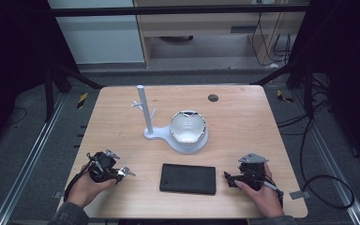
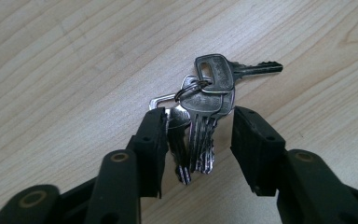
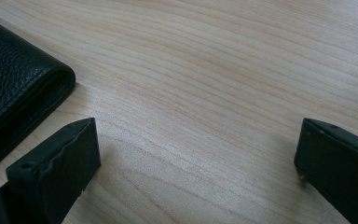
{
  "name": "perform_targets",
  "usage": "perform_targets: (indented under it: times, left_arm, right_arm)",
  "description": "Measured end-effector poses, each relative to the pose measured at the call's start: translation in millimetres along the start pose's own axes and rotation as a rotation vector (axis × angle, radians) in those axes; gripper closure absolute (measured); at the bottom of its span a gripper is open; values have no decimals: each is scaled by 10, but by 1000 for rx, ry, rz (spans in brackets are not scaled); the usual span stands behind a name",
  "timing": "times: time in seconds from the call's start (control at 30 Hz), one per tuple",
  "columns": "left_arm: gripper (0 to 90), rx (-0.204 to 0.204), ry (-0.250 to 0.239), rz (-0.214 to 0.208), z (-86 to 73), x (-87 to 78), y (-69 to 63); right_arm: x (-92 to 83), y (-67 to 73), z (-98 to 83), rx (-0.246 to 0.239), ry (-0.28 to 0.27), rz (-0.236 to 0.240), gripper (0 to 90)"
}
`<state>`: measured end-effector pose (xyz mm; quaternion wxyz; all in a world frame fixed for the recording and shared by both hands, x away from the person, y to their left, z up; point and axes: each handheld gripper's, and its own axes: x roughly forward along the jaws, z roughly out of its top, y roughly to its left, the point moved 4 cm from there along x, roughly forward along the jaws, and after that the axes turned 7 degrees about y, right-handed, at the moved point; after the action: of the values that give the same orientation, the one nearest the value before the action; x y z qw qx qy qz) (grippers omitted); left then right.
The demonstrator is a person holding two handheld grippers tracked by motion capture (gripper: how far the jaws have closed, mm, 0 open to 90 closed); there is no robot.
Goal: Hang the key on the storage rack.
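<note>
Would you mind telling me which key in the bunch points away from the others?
The dark-headed key at the top of the bunch of keys: its blade lies sideways, while the rest point back between the left gripper's jaws.

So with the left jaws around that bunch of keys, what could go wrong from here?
1. The left gripper straddles the key bunch, yet a gap shows beside one jaw; closing may catch only some blades and let the rest swing or slip.
2. One key sticks out sideways beyond the jaws and could snag the table on lifting.
</note>
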<state>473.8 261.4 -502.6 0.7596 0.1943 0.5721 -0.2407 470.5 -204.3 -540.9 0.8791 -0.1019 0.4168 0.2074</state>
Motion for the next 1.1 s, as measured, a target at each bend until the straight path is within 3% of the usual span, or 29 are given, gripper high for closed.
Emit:
perform_targets:
  times: [0.17, 0.23, 0.27, 0.37, 0.43, 0.53, 0.8, 0.93, 1.1]
  left_arm:
    - [643, 1, -4, 1, 6, 17, -6]
    - [662, 11, -3, 11, 6, 17, -11]
    - [714, 25, 0, 19, 4, 15, -18]
    - [731, 38, 3, 29, -2, 6, -28]
    - [831, 29, -7, 9, -2, -15, -40]
    - [835, 45, 9, 7, -15, -19, -53]
    - [836, 32, -10, -4, -6, -98, -23]
    - [834, 42, 4, -3, -19, -76, -24]
    - [690, 30, -6, 8, -17, -35, -39]
  right_arm:
    - [0, 0, -1, 0, 1, 0, 3]
    - [0, 0, -1, 0, 1, 0, 3]
    - [0, 0, 0, -1, 0, -1, 3]
    - [-2, 3, 0, 4, 2, 2, 3]
    - [0, 0, 0, -1, 0, -1, 3]
    - [-1, 1, -1, 1, 1, 0, 3]
    - [-1, 1, -1, 0, 1, 0, 3]
    - [0, 1, -1, 1, 1, 0, 3]
    - [-4, 5, 0, 6, 3, 4, 3]
